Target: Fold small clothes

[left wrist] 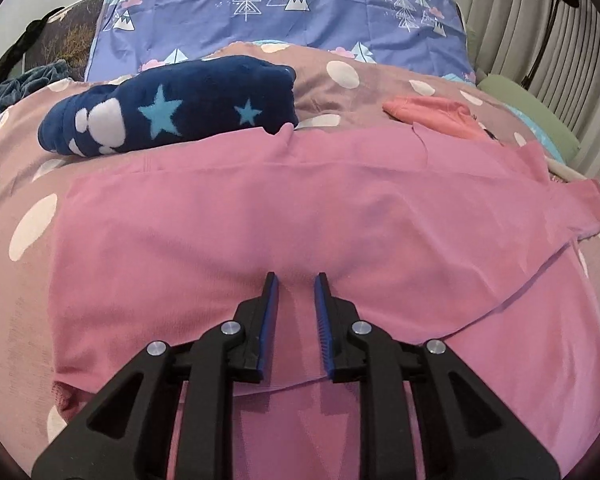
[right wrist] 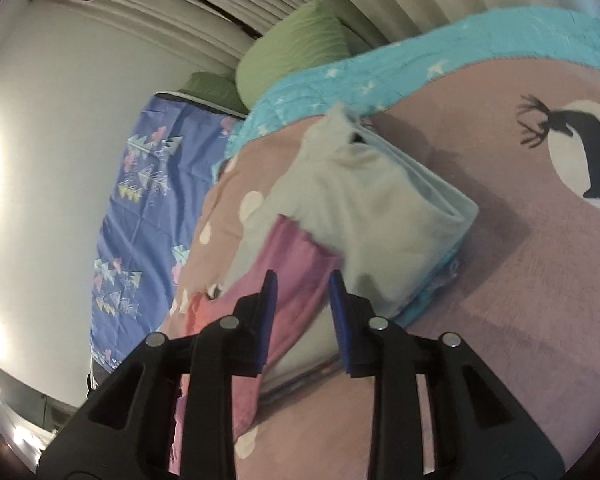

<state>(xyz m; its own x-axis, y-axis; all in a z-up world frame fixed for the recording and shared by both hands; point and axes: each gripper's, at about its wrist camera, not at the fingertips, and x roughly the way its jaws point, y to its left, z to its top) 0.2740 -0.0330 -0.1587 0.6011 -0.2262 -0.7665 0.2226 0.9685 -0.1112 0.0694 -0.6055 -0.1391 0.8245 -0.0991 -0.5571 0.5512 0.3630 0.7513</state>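
Pink garment (left wrist: 300, 216) lies spread flat on the bed's dusty-pink spotted blanket (left wrist: 24, 184), partly folded: one layer's edge runs diagonally across its right half, a sleeve reaching out toward 3 o'clock. Left claw (left wrist: 296, 280) sits at 6 o'clock of the left wrist view, over the garment's near part, blue pads narrowly apart with pink cloth seen in the gap; whether the tips touch the fabric cannot be told, and nothing is pinched. At 10 o'clock from the garment, touching its far edge, a rolled navy fleece with stars (left wrist: 172, 114). At 1 o'clock, a small coral-pink piece (left wrist: 436, 116). Beyond, at 12 o'clock, a purple sheet with a tree print (left wrist: 276, 4). Right wrist view is tilted and blurred: right claw (right wrist: 302, 280) stands apart, empty, above the blanket, with a folded pale grey-white stack (right wrist: 380, 208) just past its tips and a pink strip of the garment at 11 o'clock of them. Green pillow (right wrist: 296, 44) and turquoise quilt (right wrist: 380, 76) lie further off; a deer print (right wrist: 580, 148) marks the blanket at 2 o'clock.
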